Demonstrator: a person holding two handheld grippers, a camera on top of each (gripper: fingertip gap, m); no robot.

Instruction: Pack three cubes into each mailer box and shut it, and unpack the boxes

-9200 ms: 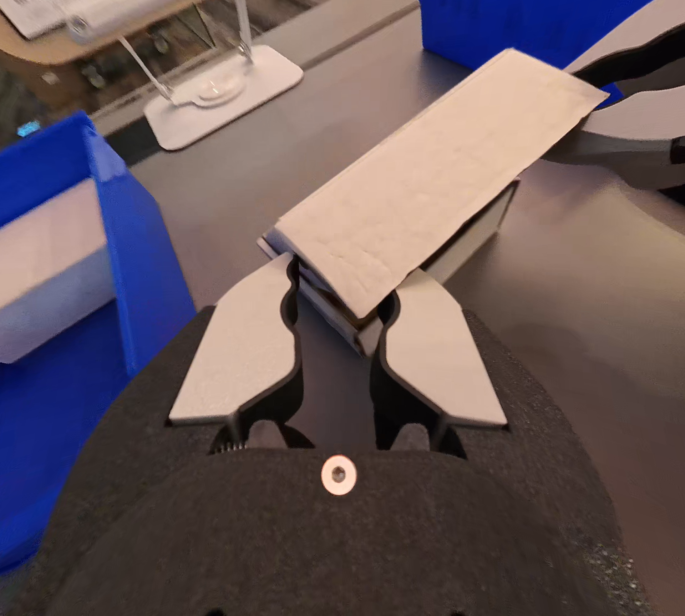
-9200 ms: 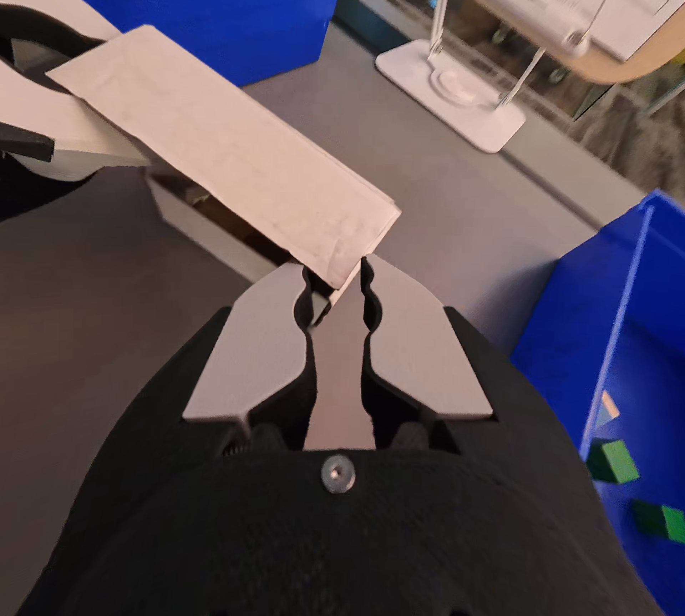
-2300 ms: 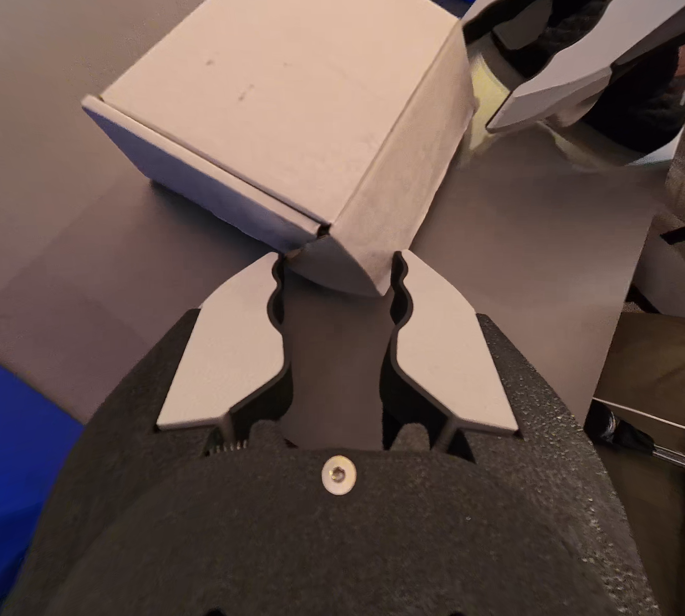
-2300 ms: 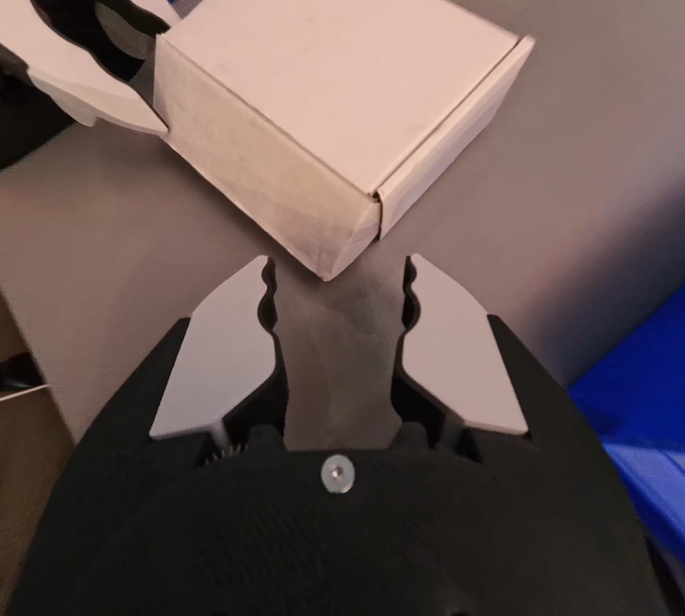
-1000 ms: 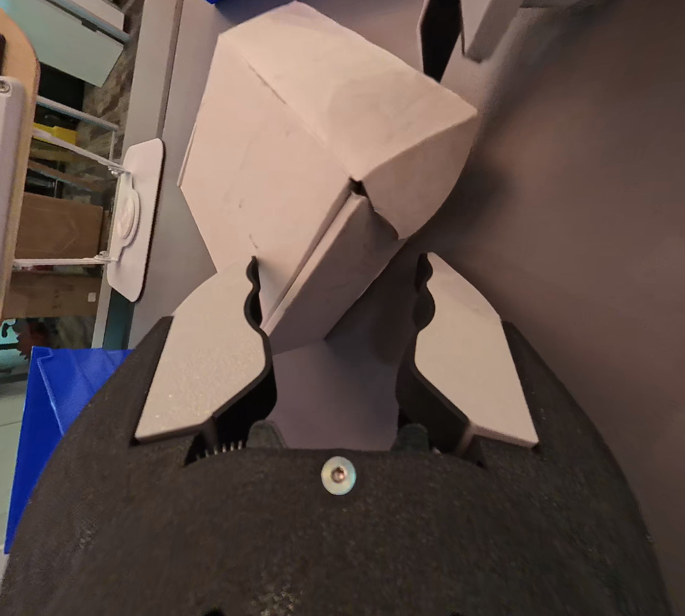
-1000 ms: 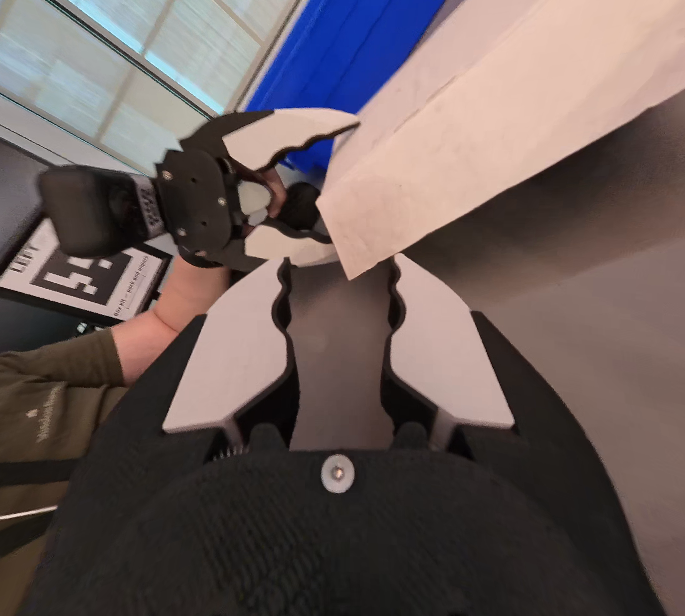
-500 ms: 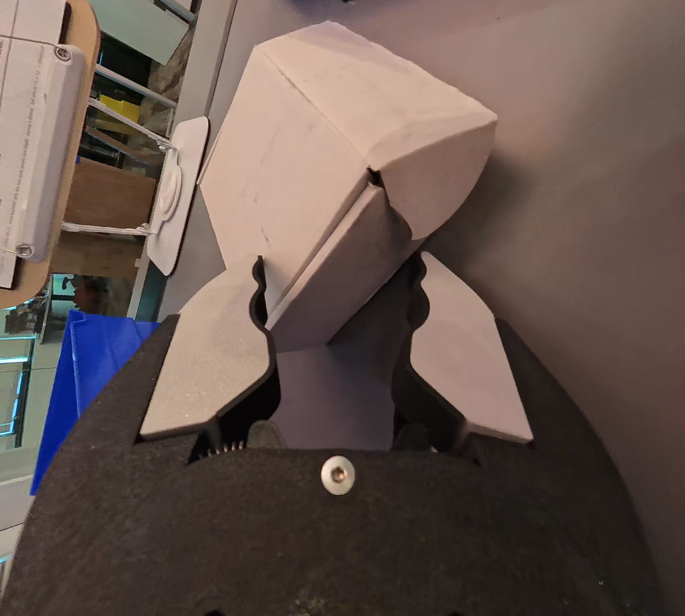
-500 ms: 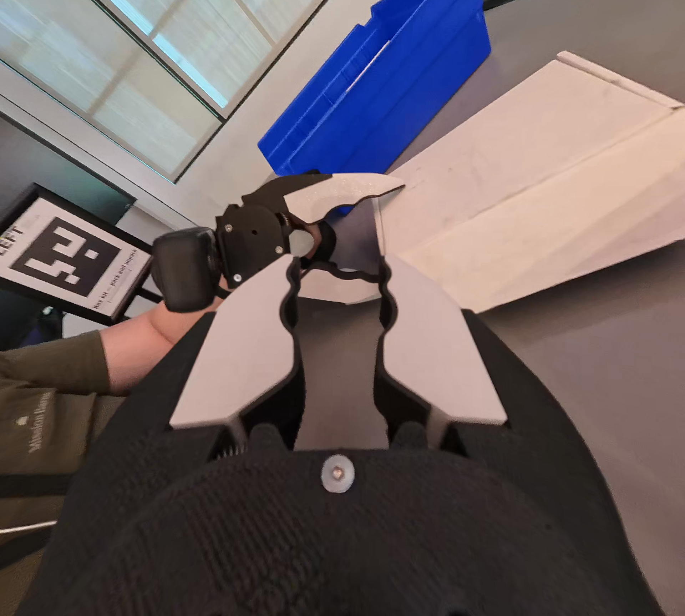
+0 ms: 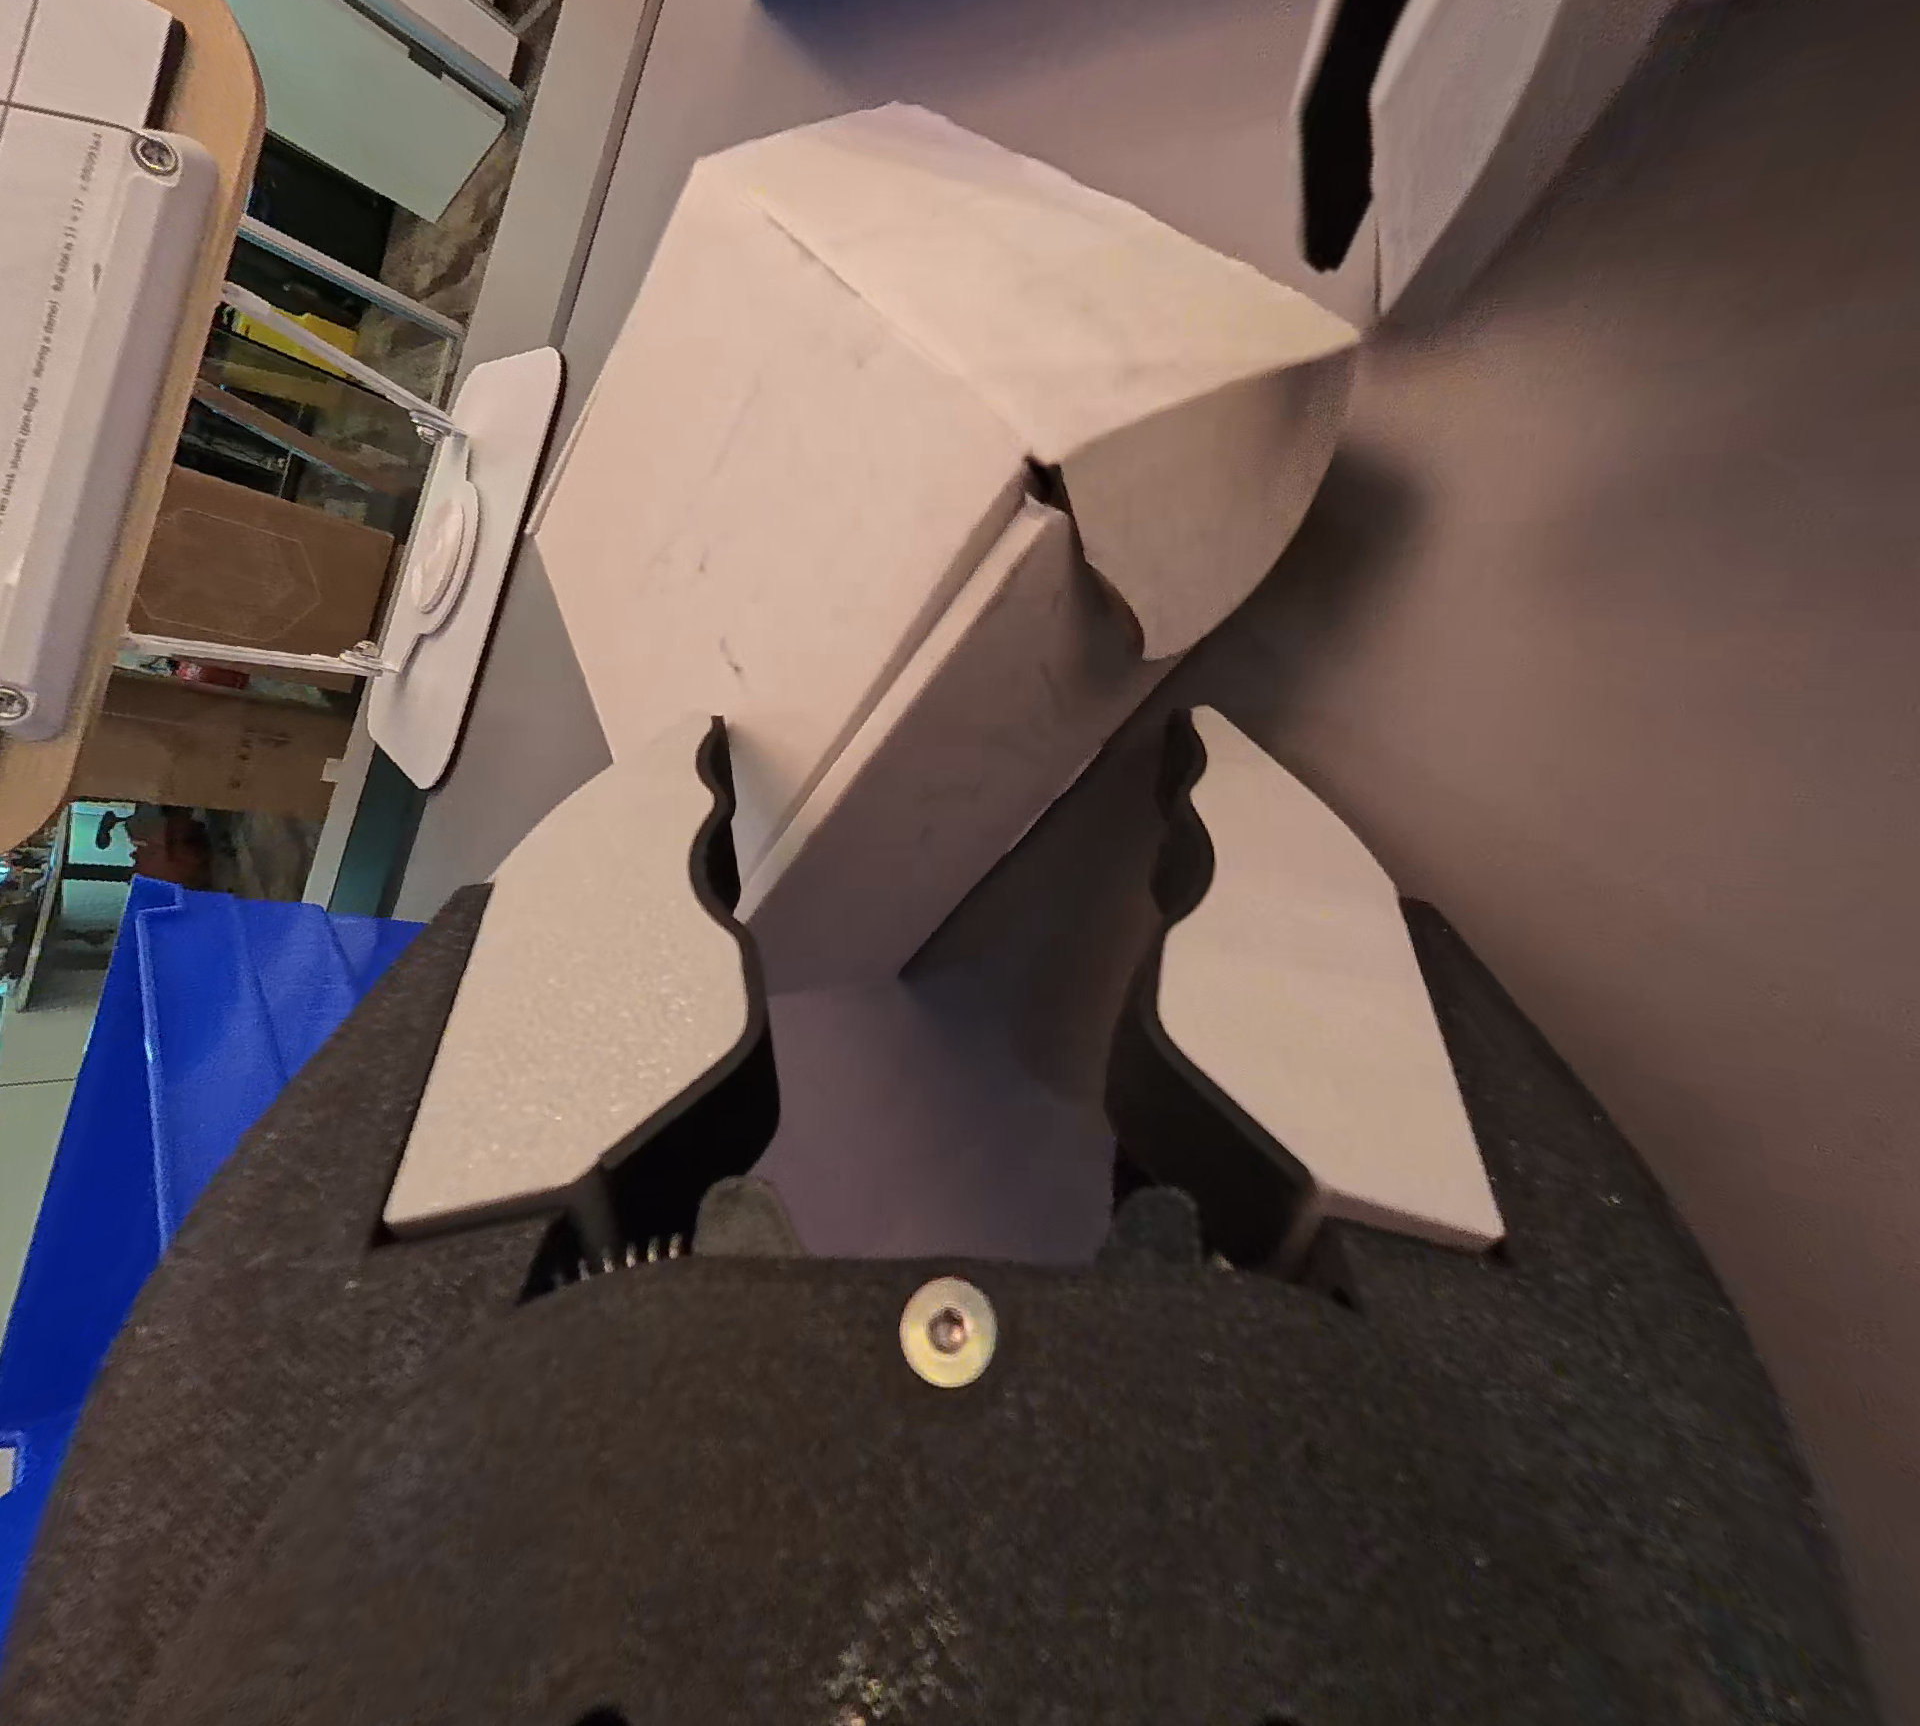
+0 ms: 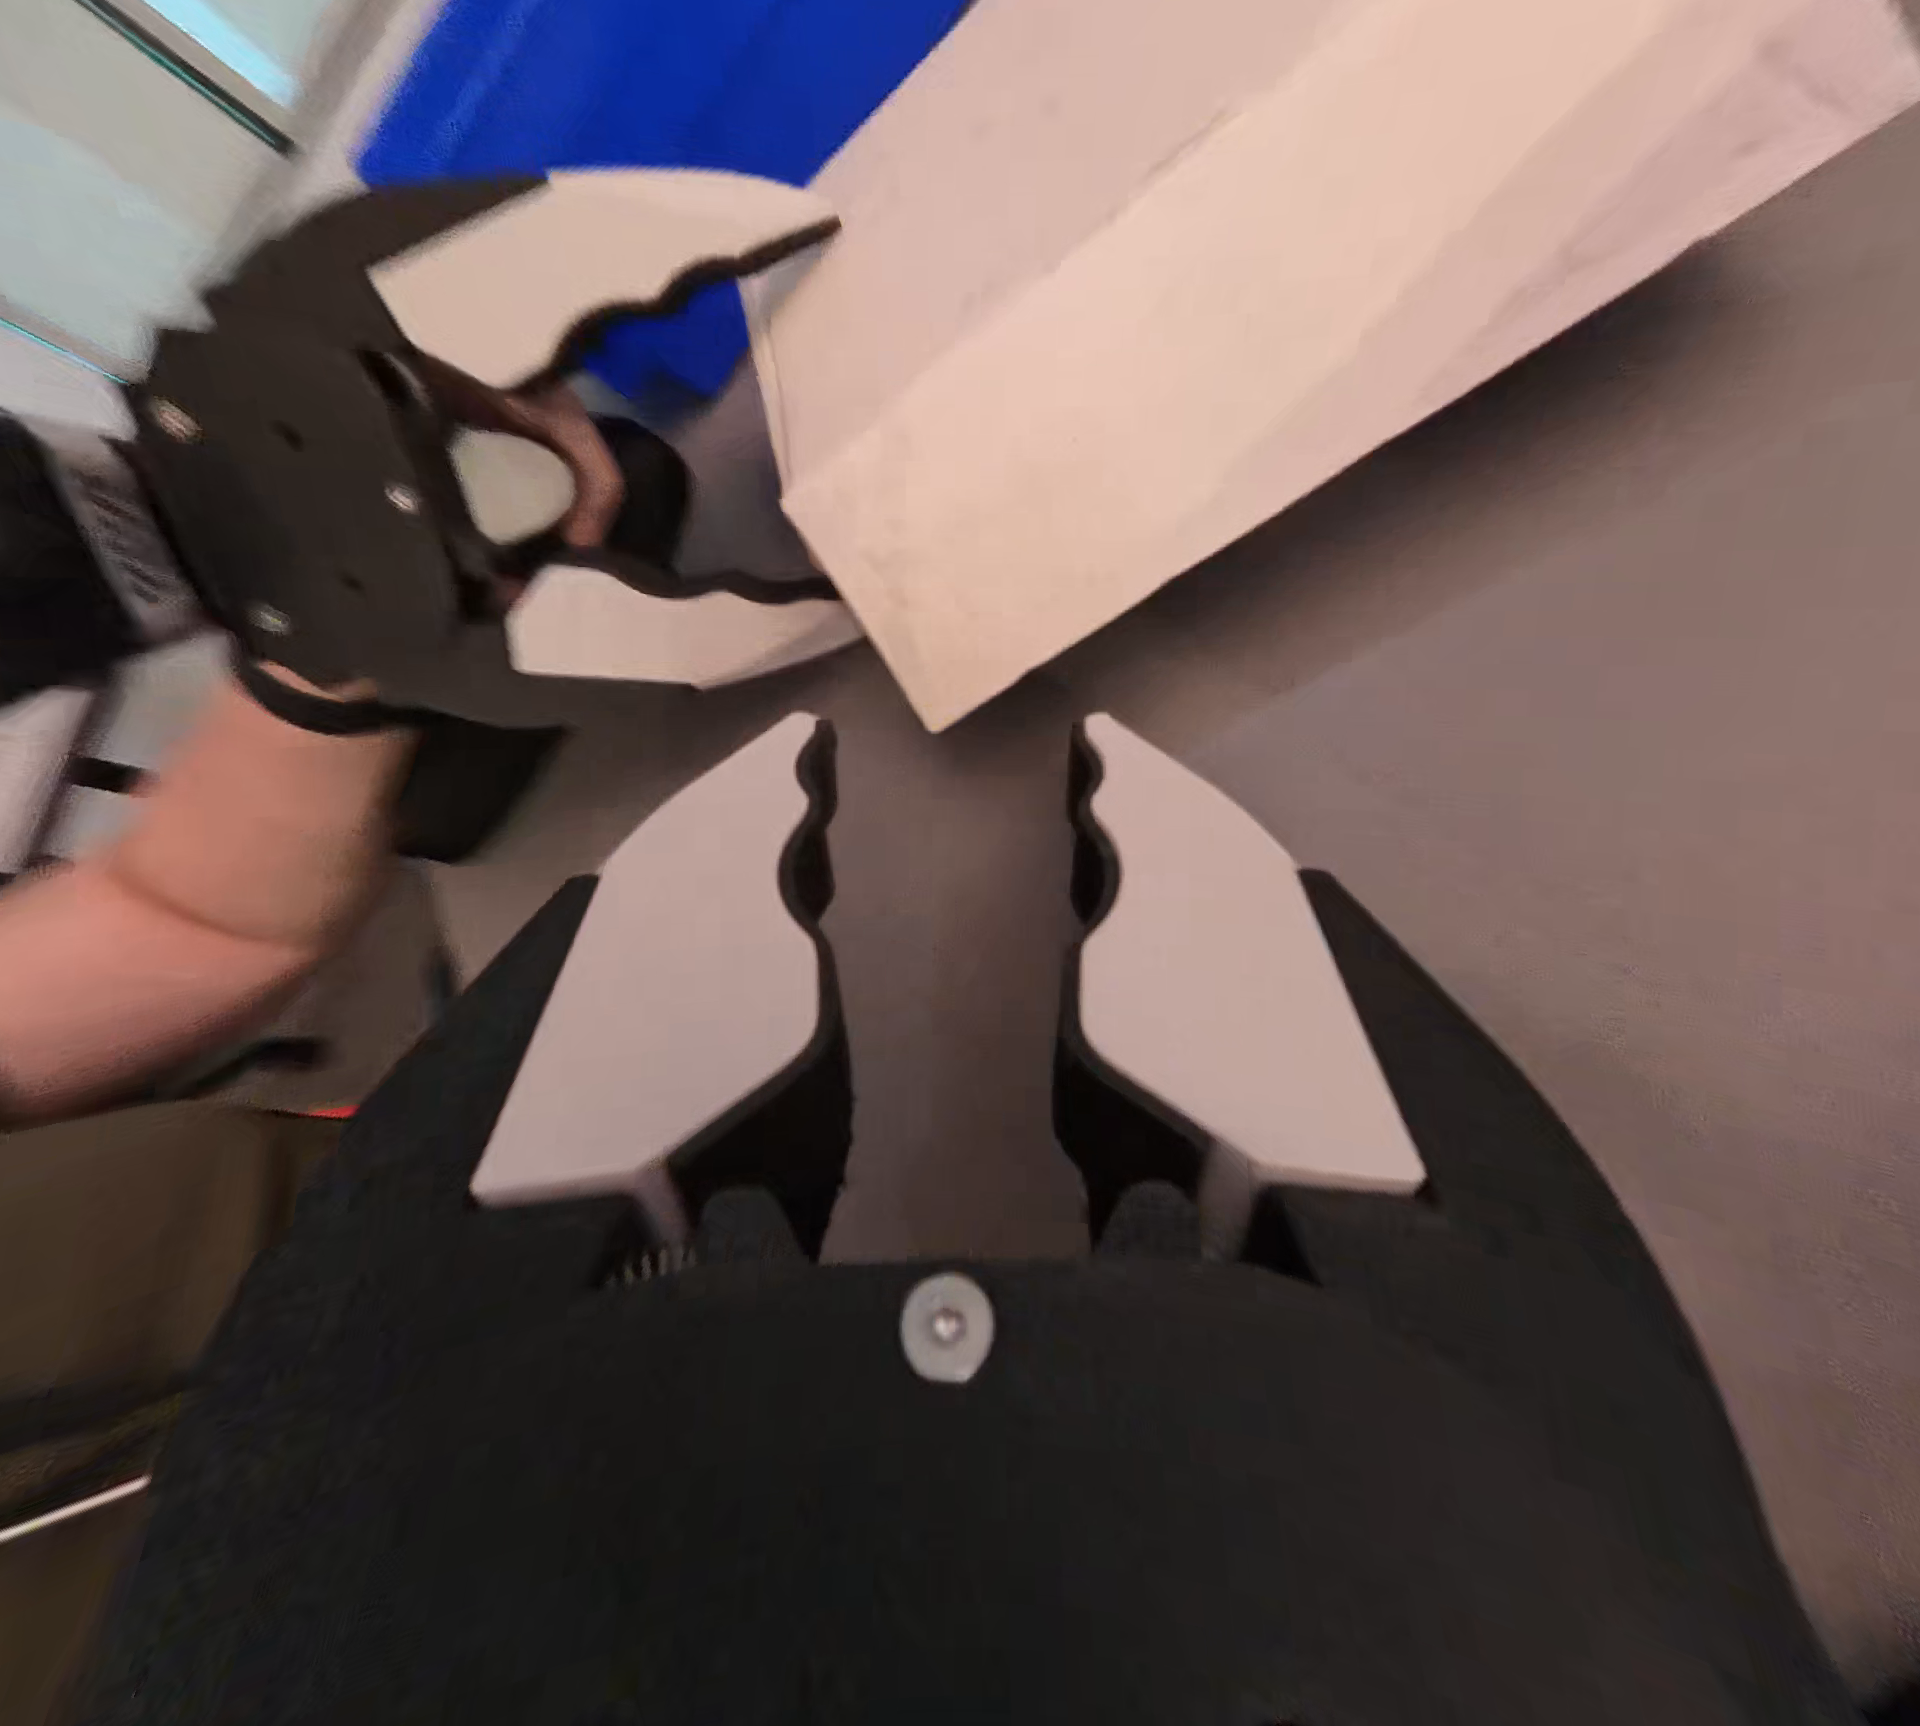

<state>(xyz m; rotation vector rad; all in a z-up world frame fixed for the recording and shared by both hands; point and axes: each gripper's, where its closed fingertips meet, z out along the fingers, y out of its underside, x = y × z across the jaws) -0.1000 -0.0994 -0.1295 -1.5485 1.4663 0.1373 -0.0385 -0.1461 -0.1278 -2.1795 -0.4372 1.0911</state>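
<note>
The left claw (image 9: 951, 803) has its fingers apart around a corner of the closed white mailer box (image 9: 883, 450), which lies on the grey table (image 9: 1610, 741). The right claw (image 10: 948, 777) is also spread, empty, the box's corner at its 12 o'clock. A blue bin (image 10: 727, 3) stands at 11 o'clock.

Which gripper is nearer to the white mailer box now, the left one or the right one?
Left. The left gripper is open, with a corner of the mailer box between its fingers. The right gripper is open too, just short of another corner.
</note>
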